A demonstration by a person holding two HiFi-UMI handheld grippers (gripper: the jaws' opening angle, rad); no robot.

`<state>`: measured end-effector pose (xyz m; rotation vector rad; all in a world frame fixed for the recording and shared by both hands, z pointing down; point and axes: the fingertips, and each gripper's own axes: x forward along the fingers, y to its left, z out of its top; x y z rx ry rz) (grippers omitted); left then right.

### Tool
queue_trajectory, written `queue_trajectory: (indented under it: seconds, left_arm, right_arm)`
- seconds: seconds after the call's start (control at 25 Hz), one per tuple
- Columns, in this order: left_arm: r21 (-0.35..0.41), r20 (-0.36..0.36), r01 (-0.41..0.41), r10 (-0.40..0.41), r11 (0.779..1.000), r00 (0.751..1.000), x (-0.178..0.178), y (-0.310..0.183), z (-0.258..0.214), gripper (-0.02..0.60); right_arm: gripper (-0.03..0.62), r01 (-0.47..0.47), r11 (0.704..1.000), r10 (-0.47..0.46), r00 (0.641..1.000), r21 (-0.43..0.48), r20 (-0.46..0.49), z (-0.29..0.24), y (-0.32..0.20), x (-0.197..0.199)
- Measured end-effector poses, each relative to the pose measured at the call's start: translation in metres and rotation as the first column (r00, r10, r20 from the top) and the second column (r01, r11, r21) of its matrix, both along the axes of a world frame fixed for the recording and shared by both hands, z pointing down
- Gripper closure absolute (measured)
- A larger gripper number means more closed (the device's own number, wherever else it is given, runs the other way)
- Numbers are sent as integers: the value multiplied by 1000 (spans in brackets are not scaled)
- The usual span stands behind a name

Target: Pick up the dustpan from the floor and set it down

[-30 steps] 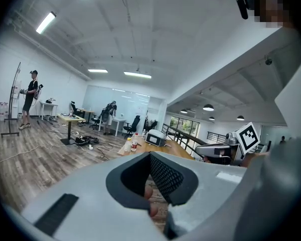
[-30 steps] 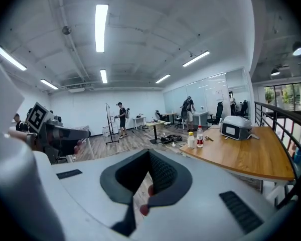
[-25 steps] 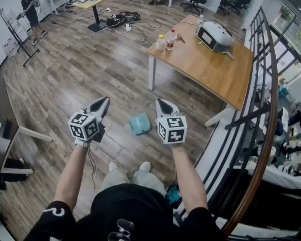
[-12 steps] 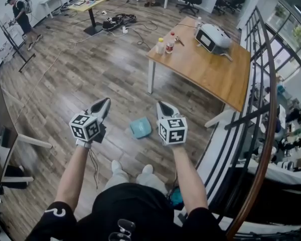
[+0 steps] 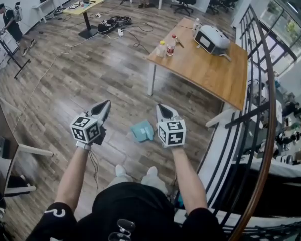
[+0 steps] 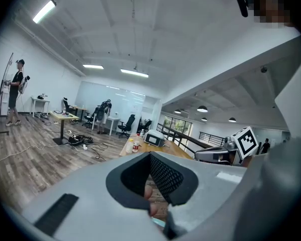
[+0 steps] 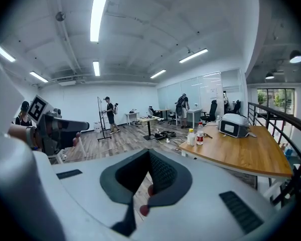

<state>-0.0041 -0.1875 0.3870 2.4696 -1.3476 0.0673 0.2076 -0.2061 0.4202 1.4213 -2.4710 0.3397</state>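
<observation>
A teal dustpan (image 5: 142, 130) lies on the wooden floor, just in front of the person's feet, and nothing is touching it. In the head view it shows between the two grippers. My left gripper (image 5: 104, 106) is held out to the dustpan's left, jaws together and empty. To its right my right gripper (image 5: 162, 109) is held the same way, shut with nothing in it. Both point forward and slightly down, well above the floor. In the left gripper view (image 6: 151, 200) and the right gripper view (image 7: 144, 195) the jaws meet with nothing between them.
A wooden table (image 5: 210, 72) stands ahead on the right with a white appliance (image 5: 213, 38) and bottles (image 5: 163, 47) on it. A dark railing (image 5: 265, 109) runs along the right side. Cables (image 5: 115, 21) lie on the far floor, and a person (image 5: 10, 21) stands far left.
Both grippers have moved forward together with the person. The dustpan has not moved on the floor and now shows nearer the feet. The jaws have stayed shut.
</observation>
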Motion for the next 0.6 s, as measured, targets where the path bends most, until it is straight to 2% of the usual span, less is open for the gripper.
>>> queue_trajectory:
  seconds: [0.4,0.6]
  left_arm:
    - [-29,-12,-46,46,999,999,-39,-9,17,586]
    - [-48,-26,-67,66,997,997,-56,-10,35,586]
  right_arm:
    - [605,-72,996,71,997,-47,-20,24,-7,-29]
    - [603,-80,995,79,997,-57,-21,39,-5,-46]
